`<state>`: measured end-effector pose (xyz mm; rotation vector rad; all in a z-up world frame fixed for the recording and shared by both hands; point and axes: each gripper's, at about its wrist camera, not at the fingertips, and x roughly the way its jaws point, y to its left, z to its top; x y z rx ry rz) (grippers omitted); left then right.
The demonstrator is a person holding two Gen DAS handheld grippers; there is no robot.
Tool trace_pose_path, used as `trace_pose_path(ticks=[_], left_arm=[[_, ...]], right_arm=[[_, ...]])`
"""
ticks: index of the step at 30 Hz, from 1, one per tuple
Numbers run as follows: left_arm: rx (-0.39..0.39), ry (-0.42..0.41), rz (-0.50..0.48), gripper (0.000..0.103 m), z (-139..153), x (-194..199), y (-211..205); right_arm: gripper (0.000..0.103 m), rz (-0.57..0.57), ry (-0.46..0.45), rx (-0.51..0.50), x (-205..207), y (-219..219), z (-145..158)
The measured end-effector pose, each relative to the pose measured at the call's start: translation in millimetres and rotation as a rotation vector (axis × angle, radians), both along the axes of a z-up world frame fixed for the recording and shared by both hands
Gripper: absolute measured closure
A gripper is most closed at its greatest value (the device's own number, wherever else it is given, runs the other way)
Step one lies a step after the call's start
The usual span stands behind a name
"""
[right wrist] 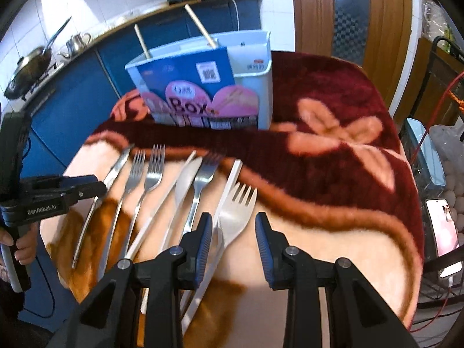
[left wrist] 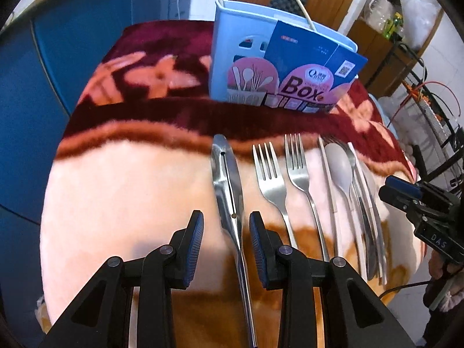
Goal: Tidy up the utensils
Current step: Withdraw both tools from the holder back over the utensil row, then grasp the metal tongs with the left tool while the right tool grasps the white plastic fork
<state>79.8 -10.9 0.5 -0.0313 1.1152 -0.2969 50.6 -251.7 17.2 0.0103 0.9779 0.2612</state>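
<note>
Several utensils lie in a row on a plush blanket. My left gripper is open and points down over a steel knife, whose handle runs between the fingers untouched. To its right lie two steel forks, a grey spoon and white pieces. My right gripper is open over a white plastic fork, which lies nearer the left finger. The left gripper also shows by the steel knife. A light blue utensil box stands behind, with two chopsticks standing in it.
The blanket-covered table drops off at the near and right edges. A phone and a wire rack are to the right. Blue cabinets and a stove with a pan are on the left. A person's hand holds the left gripper's handle.
</note>
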Motion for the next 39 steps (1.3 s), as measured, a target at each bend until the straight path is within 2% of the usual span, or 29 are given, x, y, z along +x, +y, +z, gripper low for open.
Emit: trace_pose_path(ticks=[8, 18, 23, 28, 29, 30, 36, 39], left_arm=[[0.017, 0.045, -0.031, 0.07, -4.7, -3.5, -4.7], [-0.003, 0.131, -0.057, 0.07, -5.7, 0.8, -9.7], [-0.007, 0.167, -0.056, 0.077, -6.8, 8.1, -9.7], [-0.015, 0.182, -0.049, 0.086, -8.1, 15.5, -7.5], [-0.022, 0.184, -0.048, 0.086, -8.3, 16.2, -6.6], [-0.026, 0.185, -0.05, 0.087, -8.2, 16.3, -5.8], [-0.067, 0.171, -0.051, 0.087, -5.4, 11.7, 1.4], [-0.1, 0.14, -0.05, 0.087, 0.0, 4.3, 9.4]], right_arm=[[0.069, 0.008, 0.137, 0.02, 4.4, 1.1, -13.7], [0.069, 0.004, 0.231, 0.041, 14.1, -1.4, -12.4], [0.069, 0.003, 0.287, 0.073, 19.5, -2.7, -14.7], [0.075, 0.011, 0.303, 0.089, 28.4, -1.7, -16.7], [0.079, 0.013, 0.301, 0.095, 29.3, -1.7, -16.8], [0.087, 0.014, 0.299, 0.1, 29.7, -2.5, -16.3], [0.088, 0.028, 0.27, 0.136, 24.8, -4.7, -13.7], [0.088, 0.022, 0.232, 0.162, 19.6, -8.6, -6.8]])
